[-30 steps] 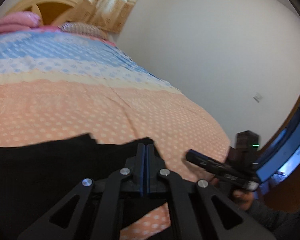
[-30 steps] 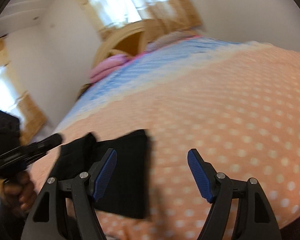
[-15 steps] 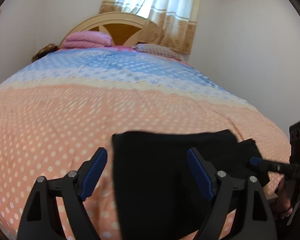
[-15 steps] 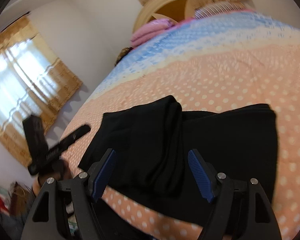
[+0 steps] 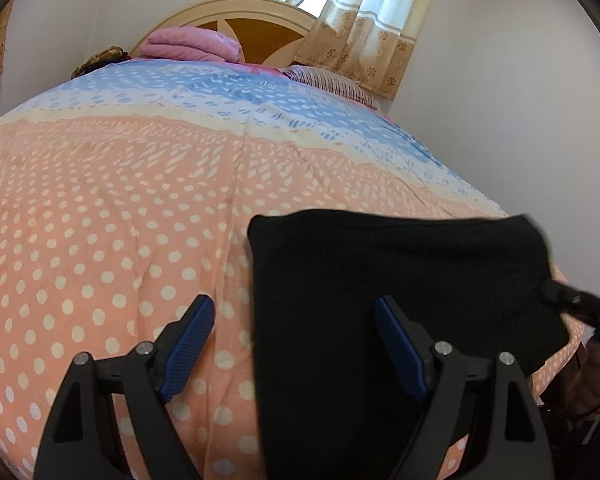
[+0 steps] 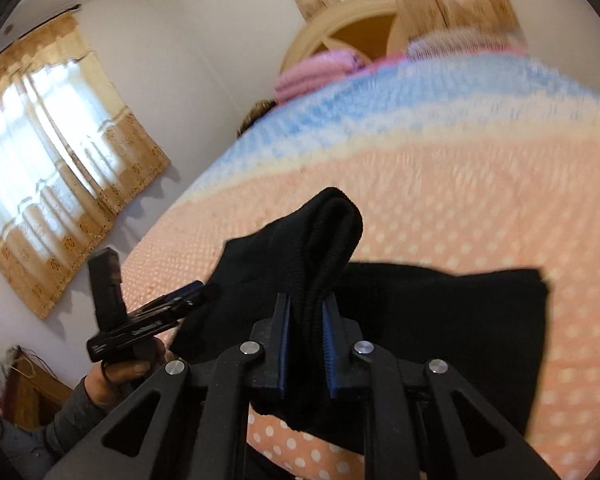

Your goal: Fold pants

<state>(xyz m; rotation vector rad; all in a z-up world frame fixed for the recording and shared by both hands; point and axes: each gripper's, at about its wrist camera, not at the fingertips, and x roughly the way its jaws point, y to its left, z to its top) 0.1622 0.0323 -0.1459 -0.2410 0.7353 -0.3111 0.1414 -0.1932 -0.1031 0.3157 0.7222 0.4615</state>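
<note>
Black pants (image 5: 396, 288) lie folded on the polka-dot bedspread (image 5: 112, 216), near the foot of the bed.

The right gripper (image 6: 306, 320) is closing its jaws on a bunched, ribbed fold of the pants, which stands up above the rest. The left gripper (image 5: 296, 340) is spread wide over the pants' left edge, pinching nothing. Far beyond the pants, a pink blanket (image 5: 192, 42) rests against the headboard (image 5: 260, 16).

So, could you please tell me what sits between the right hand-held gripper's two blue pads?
A bunched ridge of the black pants sits between the closing pads of the right hand-held gripper, shown in the right wrist view.
</note>
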